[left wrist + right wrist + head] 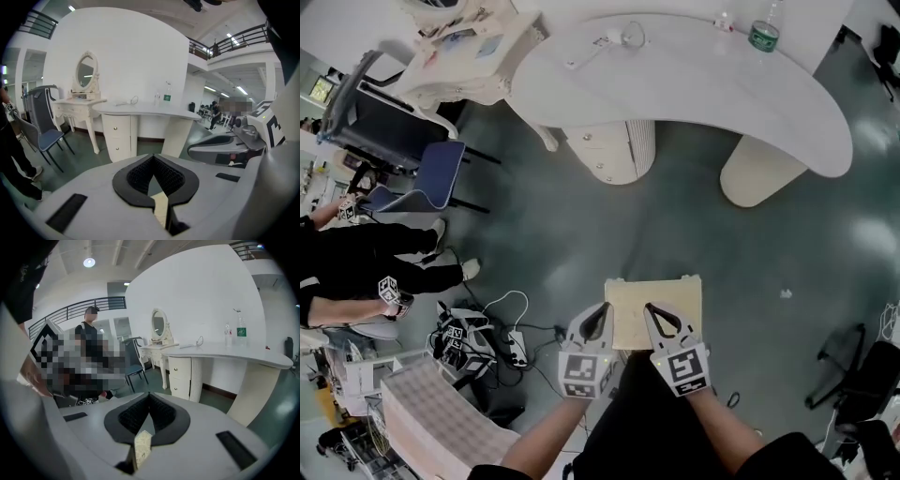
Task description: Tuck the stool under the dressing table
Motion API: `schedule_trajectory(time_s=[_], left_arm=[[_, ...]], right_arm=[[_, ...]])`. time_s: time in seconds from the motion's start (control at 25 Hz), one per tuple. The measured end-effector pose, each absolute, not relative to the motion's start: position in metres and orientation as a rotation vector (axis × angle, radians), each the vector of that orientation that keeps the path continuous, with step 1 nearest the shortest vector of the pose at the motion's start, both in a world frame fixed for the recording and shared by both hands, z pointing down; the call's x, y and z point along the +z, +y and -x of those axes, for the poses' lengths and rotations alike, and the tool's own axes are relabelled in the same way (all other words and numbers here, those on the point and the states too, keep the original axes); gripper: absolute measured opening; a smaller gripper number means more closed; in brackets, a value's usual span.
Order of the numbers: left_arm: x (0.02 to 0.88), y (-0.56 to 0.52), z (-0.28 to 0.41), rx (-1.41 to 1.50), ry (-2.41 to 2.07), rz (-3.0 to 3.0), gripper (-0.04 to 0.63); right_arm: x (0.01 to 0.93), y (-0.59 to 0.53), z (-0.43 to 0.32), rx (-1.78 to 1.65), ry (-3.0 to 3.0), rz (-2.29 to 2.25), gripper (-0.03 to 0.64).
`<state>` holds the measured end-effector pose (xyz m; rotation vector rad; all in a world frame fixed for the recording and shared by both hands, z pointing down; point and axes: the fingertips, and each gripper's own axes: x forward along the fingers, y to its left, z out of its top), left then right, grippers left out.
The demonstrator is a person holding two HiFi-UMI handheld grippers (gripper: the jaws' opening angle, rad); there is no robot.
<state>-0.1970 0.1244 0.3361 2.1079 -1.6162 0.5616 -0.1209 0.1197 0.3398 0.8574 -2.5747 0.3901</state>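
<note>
The stool (667, 302), with a square cream top, stands on the grey floor just in front of me. My left gripper (601, 309) is shut, its tips over the stool's near left edge. Shut as well, my right gripper (650, 309) has its tips over the near middle of the seat. In the left gripper view a strip of the stool (161, 206) shows under the closed left gripper (153, 168). The right gripper view shows the same stool (142, 446) below the right gripper (149, 404). Ahead is a curved white table (694, 84); an ornate dressing table (464, 61) with an oval mirror (86, 74) stands further left.
The curved table rests on a drawer pedestal (611, 150) and a round column (759, 171). A green-labelled bottle (762, 35) stands on it. A blue chair (441, 173), seated people, floor cables (502, 328) and a woven crate (431, 417) fill the left. A black stand (853, 366) is on the right.
</note>
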Motion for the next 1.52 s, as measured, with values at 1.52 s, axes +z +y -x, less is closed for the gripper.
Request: schedule_trajectory(time_s=[1.52], left_arm=[[0.681,0.21,0.246,0.82,-1.184,-1.495,0.229]], right_arm=[[0.66,0.165,0.012,0.857,-2.025,-0.791,0.229]])
